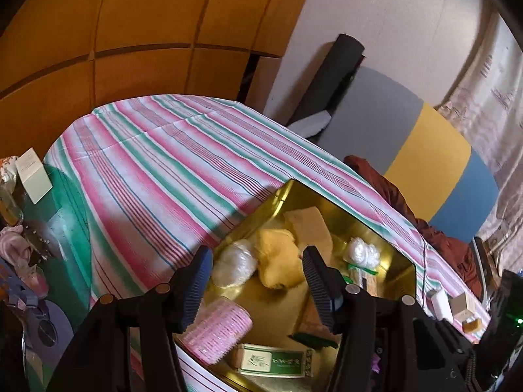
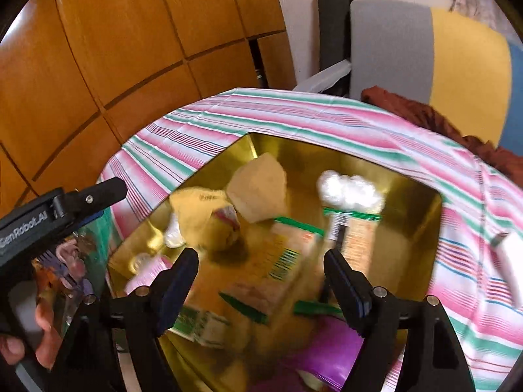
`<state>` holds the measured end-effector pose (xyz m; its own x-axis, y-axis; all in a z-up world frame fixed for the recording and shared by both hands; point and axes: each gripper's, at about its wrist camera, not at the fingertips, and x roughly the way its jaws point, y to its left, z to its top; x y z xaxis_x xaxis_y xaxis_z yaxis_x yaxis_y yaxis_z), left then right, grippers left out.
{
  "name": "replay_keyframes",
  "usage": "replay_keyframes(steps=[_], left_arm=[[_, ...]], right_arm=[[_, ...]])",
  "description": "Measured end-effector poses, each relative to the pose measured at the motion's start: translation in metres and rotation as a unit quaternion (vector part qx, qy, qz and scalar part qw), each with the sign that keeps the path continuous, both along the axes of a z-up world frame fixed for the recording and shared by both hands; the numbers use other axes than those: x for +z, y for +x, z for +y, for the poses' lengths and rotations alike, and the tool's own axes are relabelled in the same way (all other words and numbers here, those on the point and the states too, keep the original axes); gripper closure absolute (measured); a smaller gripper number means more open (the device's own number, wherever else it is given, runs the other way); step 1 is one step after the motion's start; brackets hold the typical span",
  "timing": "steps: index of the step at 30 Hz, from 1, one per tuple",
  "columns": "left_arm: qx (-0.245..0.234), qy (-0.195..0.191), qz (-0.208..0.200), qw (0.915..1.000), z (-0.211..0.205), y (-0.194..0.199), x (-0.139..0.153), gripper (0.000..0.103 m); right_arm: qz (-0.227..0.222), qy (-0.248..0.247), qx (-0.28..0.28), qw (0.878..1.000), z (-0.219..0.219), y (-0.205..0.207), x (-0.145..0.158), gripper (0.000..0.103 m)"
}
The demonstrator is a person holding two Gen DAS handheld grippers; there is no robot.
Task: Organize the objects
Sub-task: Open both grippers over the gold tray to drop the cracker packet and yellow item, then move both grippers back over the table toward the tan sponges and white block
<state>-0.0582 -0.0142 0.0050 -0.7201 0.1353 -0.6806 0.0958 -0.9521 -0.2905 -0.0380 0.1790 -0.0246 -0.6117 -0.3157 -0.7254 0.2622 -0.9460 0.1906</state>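
A gold metal tray (image 1: 385,225) (image 2: 405,170) lies on a pink, green and white striped cloth (image 1: 157,170) (image 2: 327,114). It holds a yellow cloth (image 1: 278,261) (image 2: 202,215), a tan block (image 1: 310,225) (image 2: 258,192), clear plastic bags (image 1: 233,263) (image 2: 349,189), a pink roller (image 1: 217,330), green-and-white packets (image 1: 271,362) (image 2: 294,254) and a purple thing (image 2: 327,349). My left gripper (image 1: 258,284) is open and empty above the tray. My right gripper (image 2: 261,281) is open and empty above the packets; this view is blurred.
Small white and tan boxes (image 1: 457,307) lie on the cloth right of the tray. A cluttered green surface (image 1: 42,228) lies to the left. Wooden panels (image 1: 130,16) stand behind. A brown garment (image 1: 425,212) and a grey, yellow and blue board (image 1: 425,150) sit at the right.
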Motion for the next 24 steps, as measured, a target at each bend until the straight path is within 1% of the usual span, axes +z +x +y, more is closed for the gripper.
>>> replay_keyframes(steps=[6, 12, 20, 24], left_arm=[[-0.032, -0.010, -0.001, 0.9994, 0.022, 0.007, -0.003, 0.045], [-0.090, -0.028, 0.003, 0.9956, 0.054, 0.021, -0.006, 0.045], [-0.150, -0.052, 0.007, 0.9872, 0.090, 0.045, -0.008, 0.045], [-0.177, -0.053, 0.006, 0.9827, 0.106, 0.059, -0.010, 0.045]], right_arm=[[0.030, 0.064, -0.028, 0.997, 0.018, 0.025, 0.017, 0.023], [0.047, 0.102, -0.059, 0.992, 0.047, 0.044, 0.026, 0.022], [0.053, 0.120, -0.097, 0.987, 0.090, 0.066, 0.029, 0.021], [0.047, 0.122, -0.119, 0.984, 0.116, 0.076, 0.027, 0.021]])
